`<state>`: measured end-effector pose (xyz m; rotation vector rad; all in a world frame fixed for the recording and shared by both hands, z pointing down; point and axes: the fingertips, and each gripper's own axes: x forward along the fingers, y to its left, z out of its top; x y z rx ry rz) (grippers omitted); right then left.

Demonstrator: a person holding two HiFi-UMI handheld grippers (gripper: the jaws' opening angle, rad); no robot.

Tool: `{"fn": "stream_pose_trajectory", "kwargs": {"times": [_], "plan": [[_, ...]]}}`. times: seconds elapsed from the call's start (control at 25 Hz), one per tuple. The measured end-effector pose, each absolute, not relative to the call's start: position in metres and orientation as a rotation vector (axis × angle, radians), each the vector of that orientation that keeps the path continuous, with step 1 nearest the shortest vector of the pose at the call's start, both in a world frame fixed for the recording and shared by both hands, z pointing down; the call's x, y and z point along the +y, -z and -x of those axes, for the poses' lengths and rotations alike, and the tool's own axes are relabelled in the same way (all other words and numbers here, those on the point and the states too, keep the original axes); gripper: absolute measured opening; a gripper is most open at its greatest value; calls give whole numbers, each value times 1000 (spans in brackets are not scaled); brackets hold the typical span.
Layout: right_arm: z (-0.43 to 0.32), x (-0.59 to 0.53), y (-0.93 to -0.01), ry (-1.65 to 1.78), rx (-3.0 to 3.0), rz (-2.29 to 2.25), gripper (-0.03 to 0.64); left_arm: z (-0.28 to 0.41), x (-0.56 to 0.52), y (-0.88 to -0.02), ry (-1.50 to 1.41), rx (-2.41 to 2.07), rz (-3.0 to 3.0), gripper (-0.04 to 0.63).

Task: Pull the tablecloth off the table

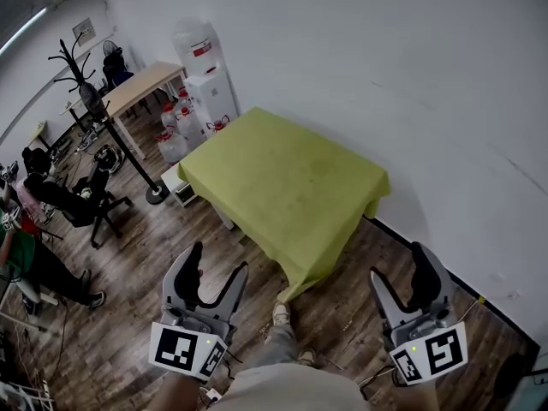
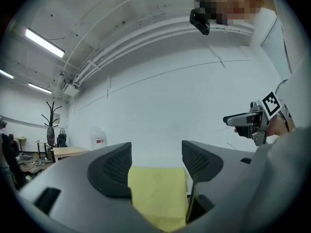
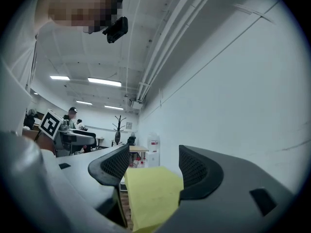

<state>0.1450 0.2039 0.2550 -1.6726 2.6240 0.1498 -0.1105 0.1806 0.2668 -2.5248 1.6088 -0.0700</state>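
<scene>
A yellow-green tablecloth (image 1: 287,187) covers a small table against the white wall; one corner hangs down at the near end (image 1: 295,285). My left gripper (image 1: 217,262) is held open above the floor, left of that hanging corner and apart from the cloth. Right of the same corner, my right gripper (image 1: 398,265) is open and also clear of the cloth. In the left gripper view the tablecloth (image 2: 158,193) lies well beyond the open left gripper (image 2: 156,159). The right gripper view shows the tablecloth (image 3: 153,193) beyond the open right gripper (image 3: 154,164). Neither gripper holds anything.
A water dispenser (image 1: 205,75) with jugs (image 1: 175,131) stands at the table's far left. A black coat stand (image 1: 94,92), a wooden desk (image 1: 141,88) and an office chair (image 1: 77,199) fill the left side. A person (image 1: 26,255) is at the left edge. My shoe (image 1: 281,313) is near the hanging corner.
</scene>
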Motion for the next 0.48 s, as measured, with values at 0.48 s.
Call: {"fn": "stream_pose_trajectory", "kwargs": {"times": [0.48], "plan": [[-131,107,-278,-122,2669,1708,342,127,83,-299,167,1609,2587,327]]}}
